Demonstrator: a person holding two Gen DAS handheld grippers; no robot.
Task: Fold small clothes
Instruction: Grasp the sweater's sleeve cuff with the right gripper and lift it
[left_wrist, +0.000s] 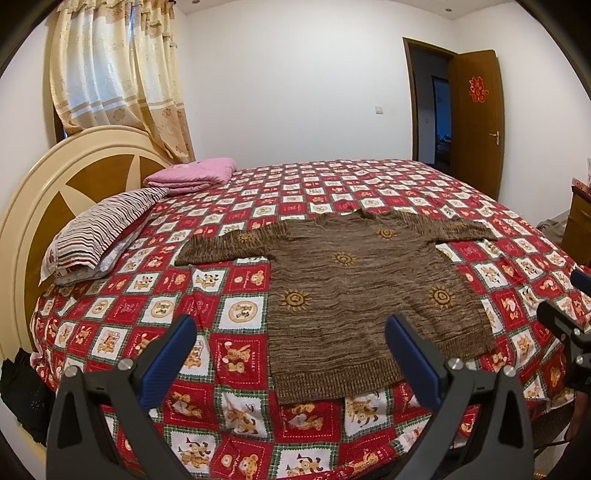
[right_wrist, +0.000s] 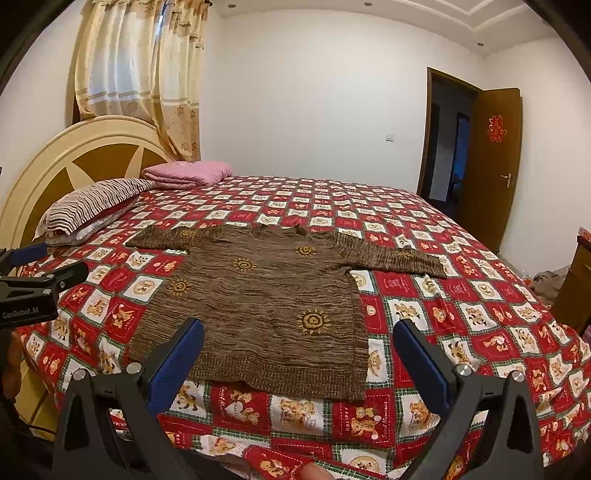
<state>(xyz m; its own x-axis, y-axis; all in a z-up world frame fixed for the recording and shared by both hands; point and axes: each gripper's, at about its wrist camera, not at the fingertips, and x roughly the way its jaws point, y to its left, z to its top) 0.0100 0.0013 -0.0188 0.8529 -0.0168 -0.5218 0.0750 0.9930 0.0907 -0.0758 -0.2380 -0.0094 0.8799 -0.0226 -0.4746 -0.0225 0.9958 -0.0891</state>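
Observation:
A small brown knitted sweater (left_wrist: 354, 295) with yellow sun motifs lies flat on the bed, sleeves spread to both sides, hem toward me. It also shows in the right wrist view (right_wrist: 266, 302). My left gripper (left_wrist: 290, 328) is open and empty, hovering above the bed near the sweater's hem at its left half. My right gripper (right_wrist: 299, 332) is open and empty, hovering near the hem at its right half. The right gripper shows at the right edge of the left wrist view (left_wrist: 570, 314); the left gripper shows at the left edge of the right wrist view (right_wrist: 37, 273).
The bed has a red and white checked bear-print cover (left_wrist: 236, 295). A striped pillow (left_wrist: 103, 229) and a folded pink blanket (left_wrist: 195, 173) lie by the round headboard (left_wrist: 48, 192). A brown door (left_wrist: 476, 122) stands open at the far right. A wooden cabinet (right_wrist: 580, 288) stands at right.

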